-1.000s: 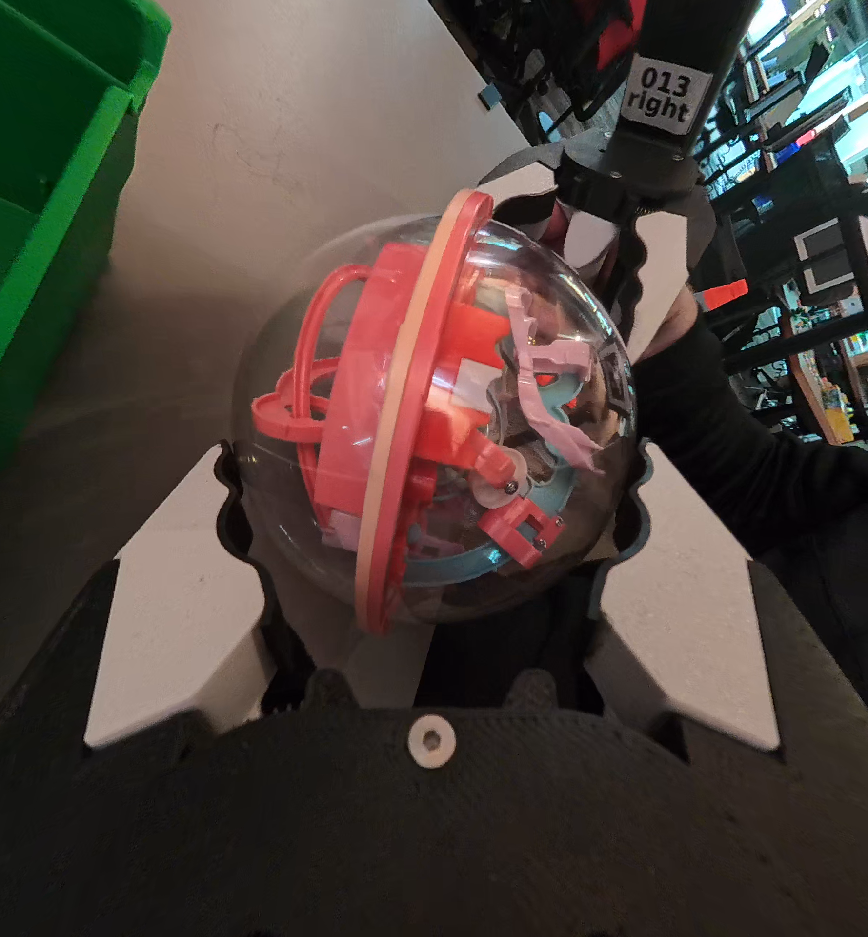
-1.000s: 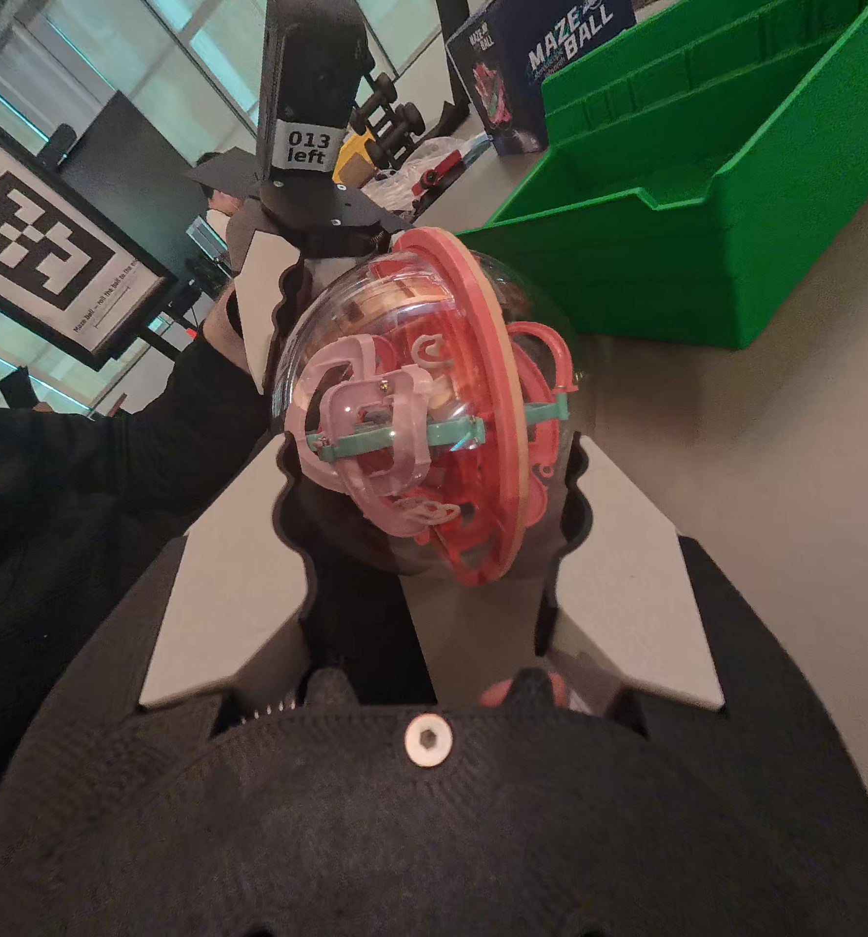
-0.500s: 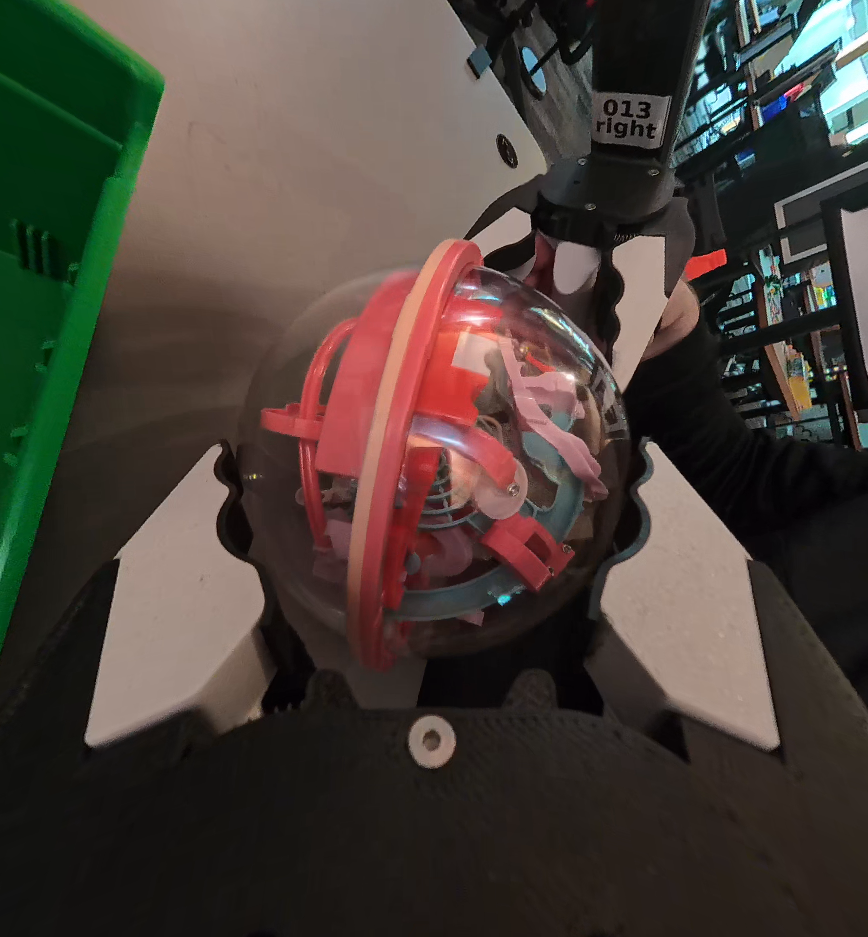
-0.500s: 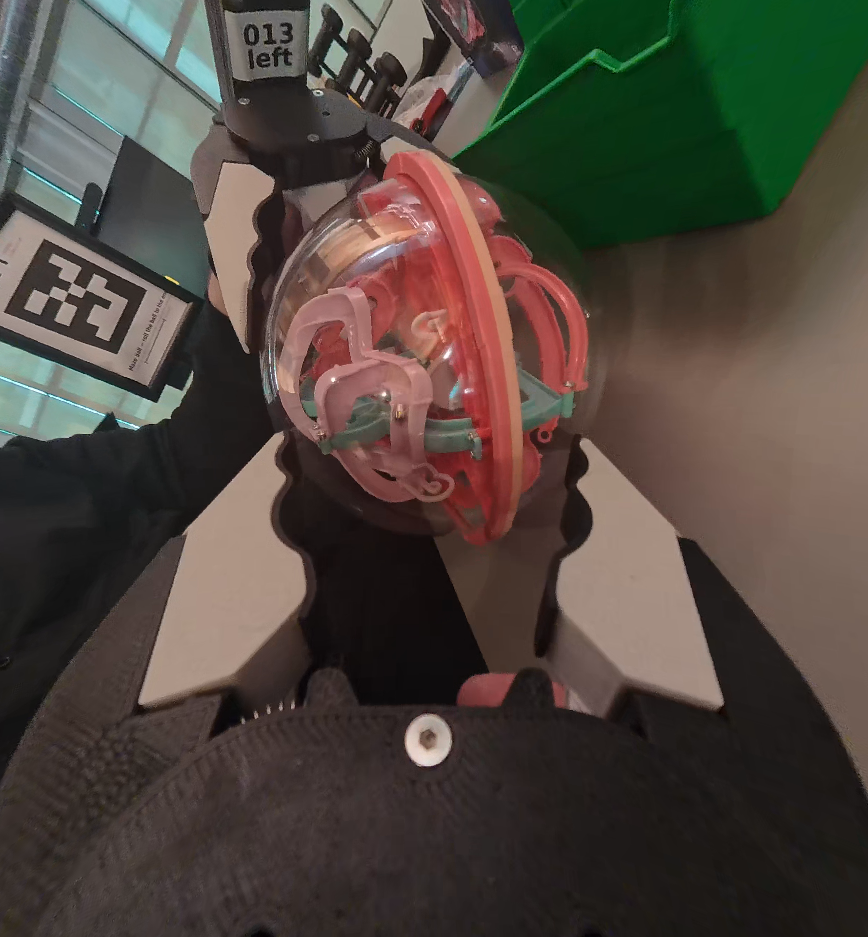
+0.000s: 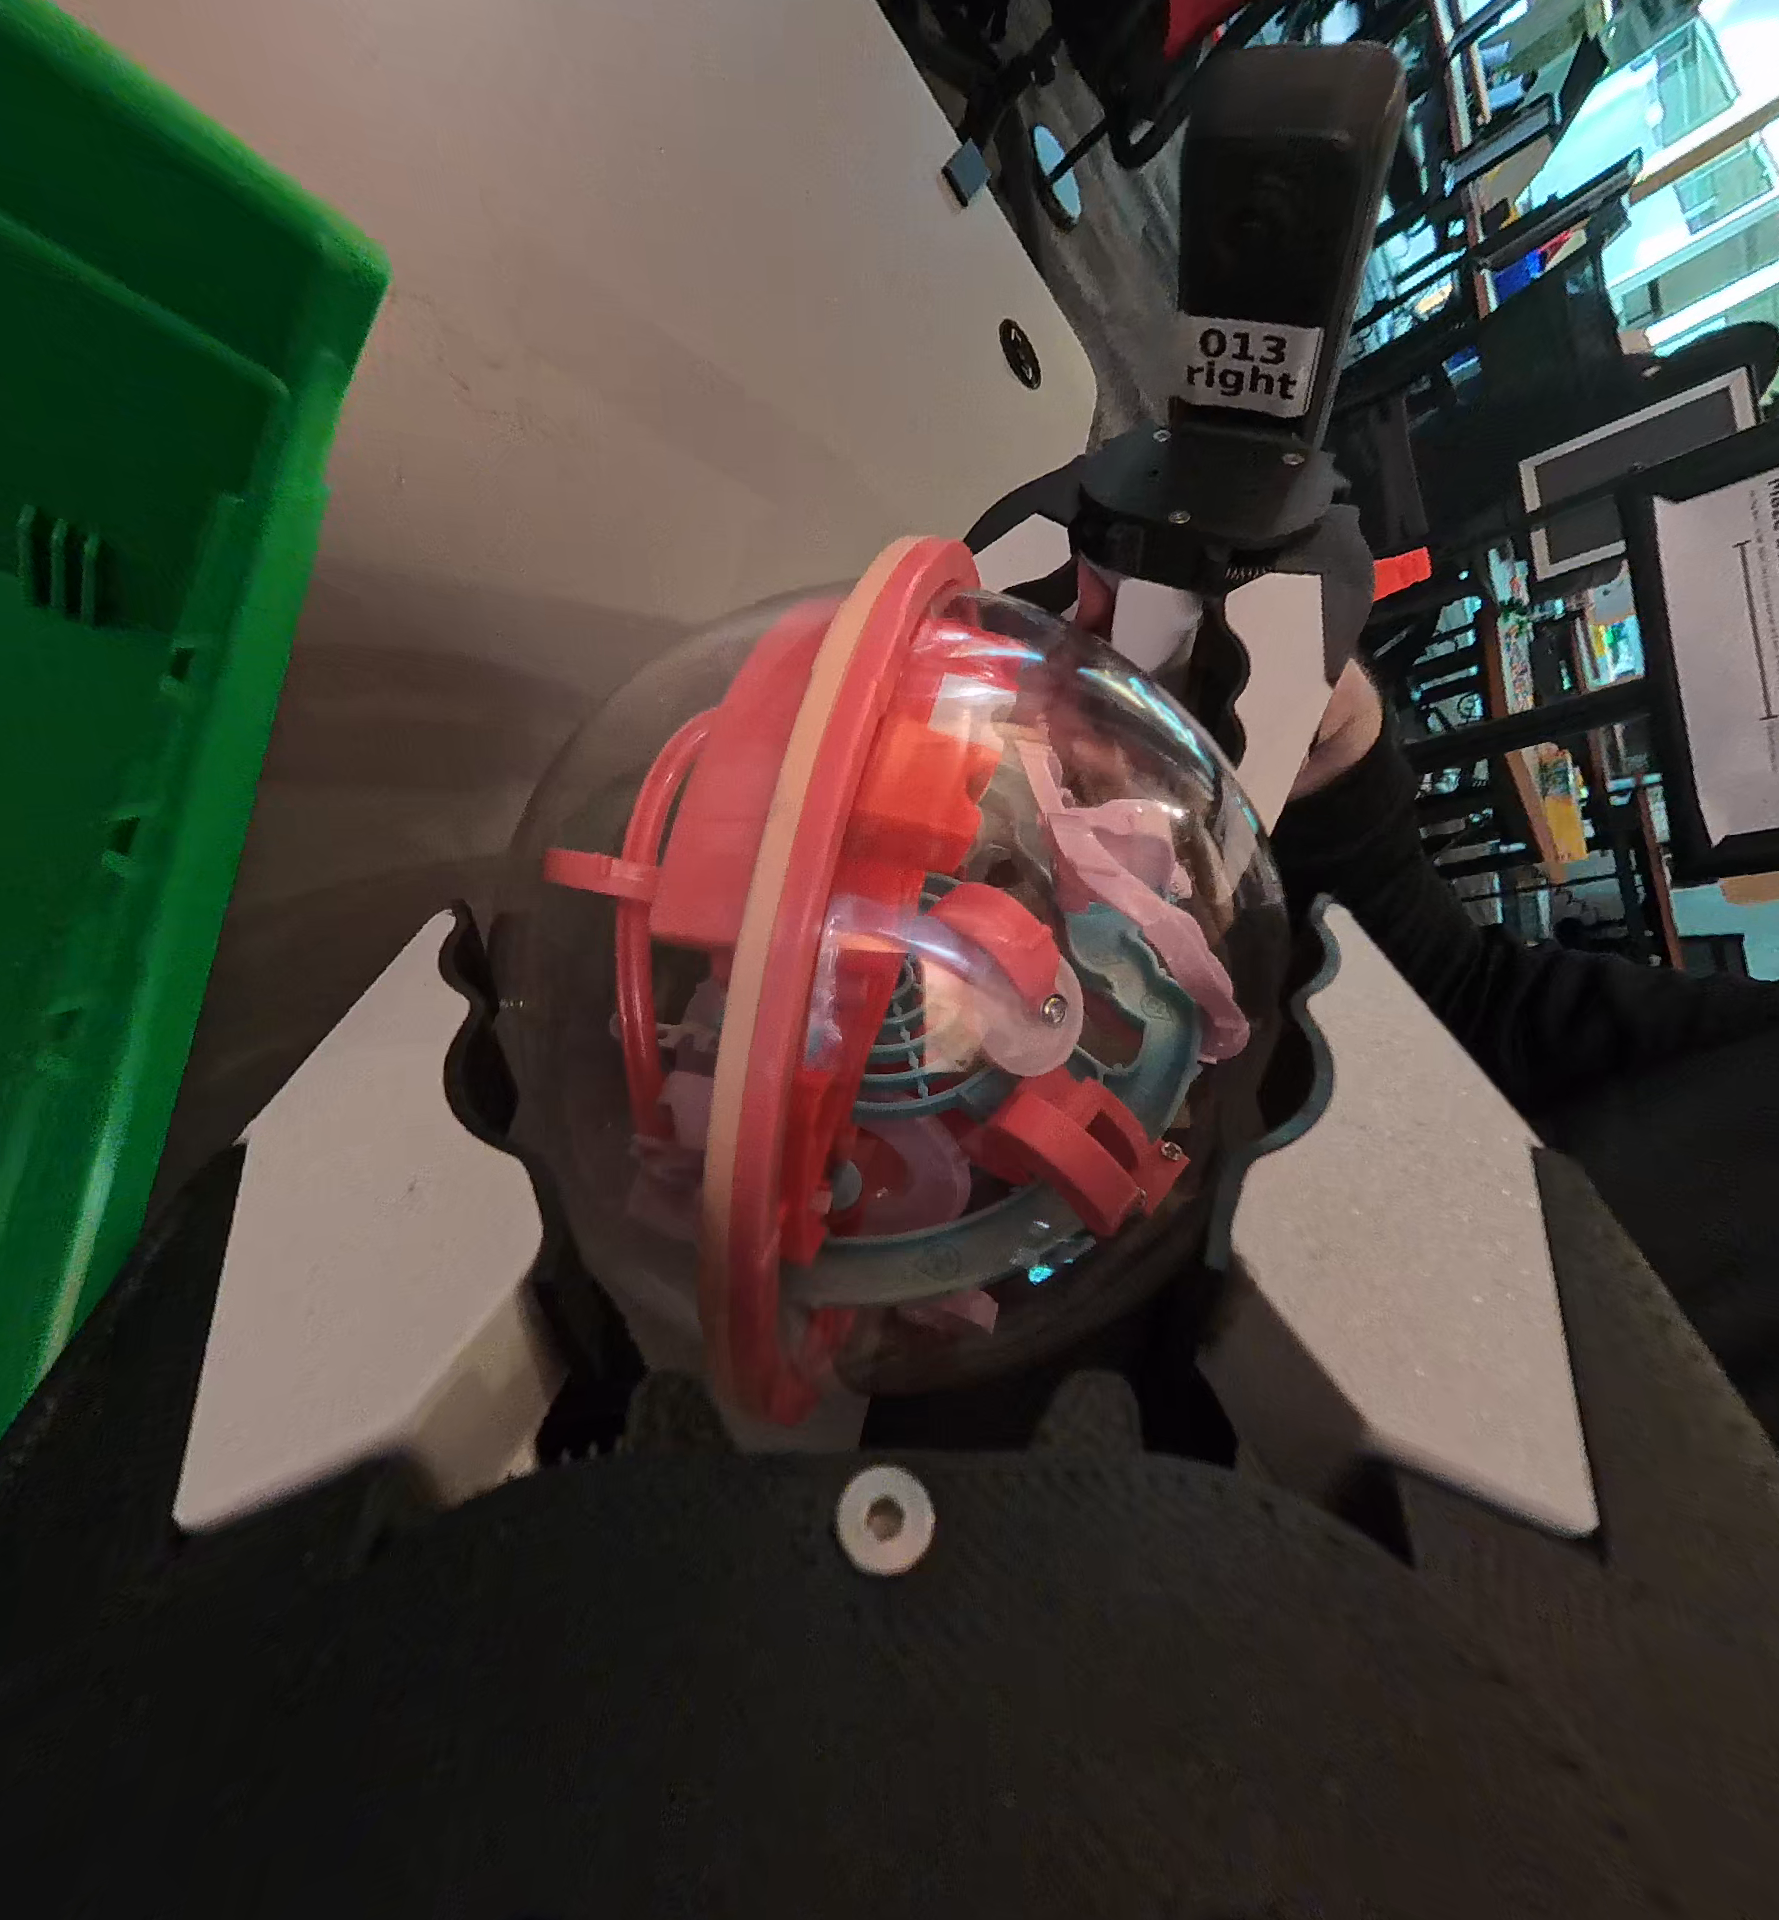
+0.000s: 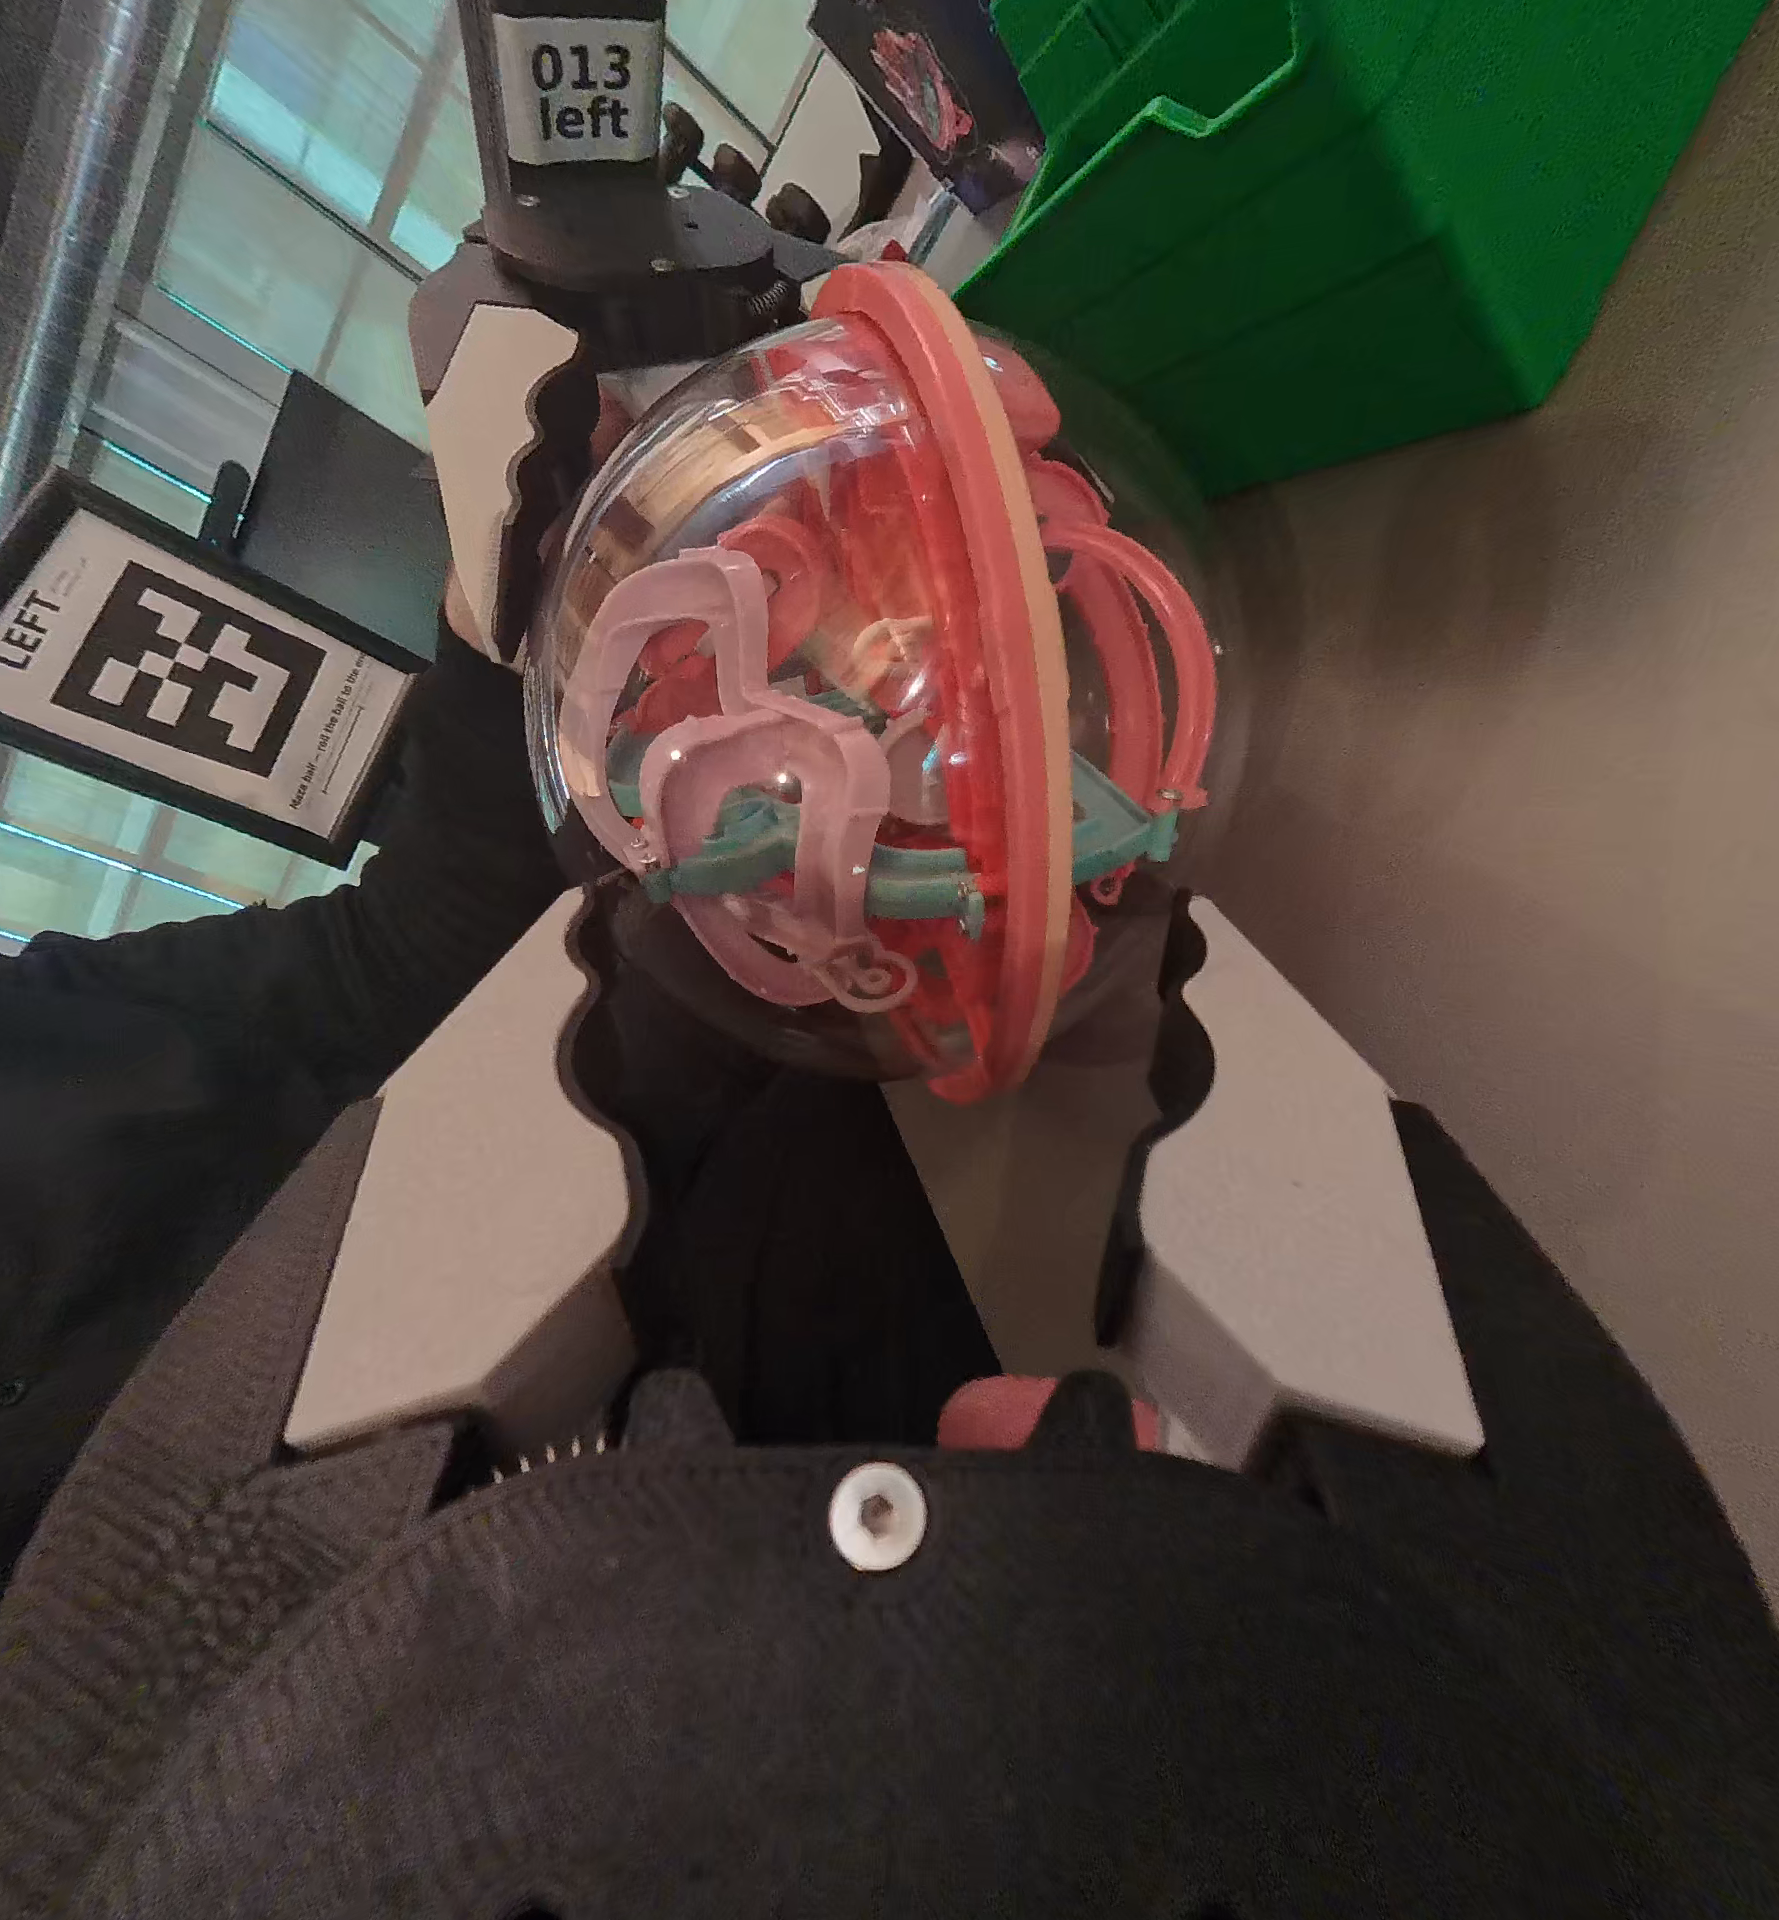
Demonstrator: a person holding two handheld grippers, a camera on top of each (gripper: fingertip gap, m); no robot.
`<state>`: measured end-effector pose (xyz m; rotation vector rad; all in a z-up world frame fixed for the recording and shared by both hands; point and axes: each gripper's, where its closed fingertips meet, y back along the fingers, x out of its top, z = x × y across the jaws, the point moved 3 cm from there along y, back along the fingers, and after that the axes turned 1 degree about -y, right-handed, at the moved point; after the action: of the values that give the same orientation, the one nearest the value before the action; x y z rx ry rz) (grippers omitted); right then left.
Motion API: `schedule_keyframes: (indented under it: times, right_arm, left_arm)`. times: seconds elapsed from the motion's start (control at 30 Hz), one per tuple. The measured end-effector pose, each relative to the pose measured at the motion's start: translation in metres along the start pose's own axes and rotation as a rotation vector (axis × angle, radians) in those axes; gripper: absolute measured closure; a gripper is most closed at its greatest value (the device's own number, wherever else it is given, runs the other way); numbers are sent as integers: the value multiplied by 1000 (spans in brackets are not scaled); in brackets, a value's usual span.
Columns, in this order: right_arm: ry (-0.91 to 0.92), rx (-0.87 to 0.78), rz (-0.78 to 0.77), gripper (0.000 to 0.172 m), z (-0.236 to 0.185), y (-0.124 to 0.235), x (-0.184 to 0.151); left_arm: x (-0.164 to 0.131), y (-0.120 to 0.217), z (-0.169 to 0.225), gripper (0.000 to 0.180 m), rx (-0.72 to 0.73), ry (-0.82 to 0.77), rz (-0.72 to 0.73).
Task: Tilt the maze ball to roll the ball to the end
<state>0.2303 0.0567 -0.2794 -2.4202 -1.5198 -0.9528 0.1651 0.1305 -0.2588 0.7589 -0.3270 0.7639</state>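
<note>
The maze ball (image 5: 895, 987) is a clear sphere with a red rim ring and red, pink and teal tracks inside. In the left wrist view it sits between my left gripper's (image 5: 890, 925) fingers, with both pads pressing its sides. In the right wrist view the ball (image 6: 864, 707) is held above the table, and my right gripper's (image 6: 883, 914) fingertips press its lower sides. A small silver ball (image 6: 784, 781) rests on the pink and teal track. Each gripper also shows behind the ball in the other view, the right gripper (image 5: 1217, 644) and the left gripper (image 6: 552, 343).
A green bin (image 5: 85, 623) stands close on the left, and it also shows in the right wrist view (image 6: 1384, 260). The grey table (image 6: 1539, 831) lies below. A framed marker sign (image 6: 168, 665) and black sleeves (image 5: 1487, 987) are nearby. Shelving stands behind (image 5: 1591, 260).
Both grippers have turned the maze ball together, so the tracks inside show at a new angle. The green bin has shifted in both views. Both grasps have held.
</note>
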Motion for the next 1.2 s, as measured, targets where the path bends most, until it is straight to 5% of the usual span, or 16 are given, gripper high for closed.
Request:
schedule_keyframes:
  times: [0.5, 0.77, 1.0, 1.2]
  right_arm:
    - [178, 0, -52, 74, -13, -15, -19]
    - [318, -25, -84, 58, -21, -34, -37]
    - [460, -69, -85, 58, -24, -47, -47]
    - [638, -156, -71, 59, -26, -57, -52]
  left_arm:
    - [-33, 9, 9, 22, -19, -54, 86]
    - [-50, 15, 18, 22, -29, -142, 135]
    - [-57, 22, 25, 22, 33, -317, 207]
    - [-56, 26, 42, 23, 190, -552, 126]
